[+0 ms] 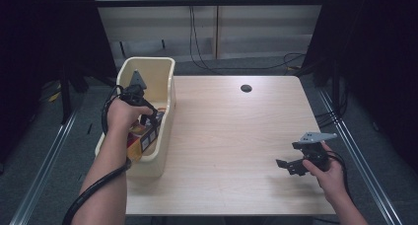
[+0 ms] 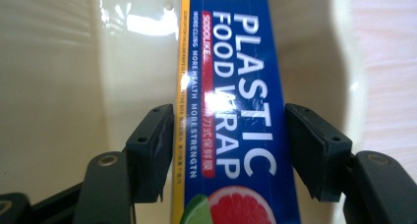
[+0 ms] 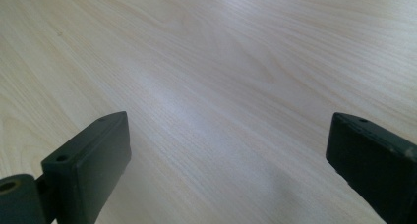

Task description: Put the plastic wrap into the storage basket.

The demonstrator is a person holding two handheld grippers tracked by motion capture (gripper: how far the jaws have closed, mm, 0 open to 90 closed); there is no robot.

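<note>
A blue and yellow box of plastic food wrap [image 2: 246, 86] lies lengthways in a cream plastic bin [image 1: 170, 87] at the table's left edge. My left gripper [image 2: 228, 111] reaches down into the bin [image 2: 59, 86], and its two black jaws press against the long sides of the box. From above, the left gripper [image 1: 150, 117] sits over the box [image 1: 147, 138] near the bin's front half. My right gripper [image 1: 286, 167] hovers low over the table's front right, jaws wide apart. In its own view the right gripper [image 3: 228, 121] has bare wood between its fingers.
The light wooden table [image 1: 236, 136] has a dark round cable hole [image 1: 246, 88] near its far edge. Cables trail from both grippers. Metal rails run along the floor on both sides of the table.
</note>
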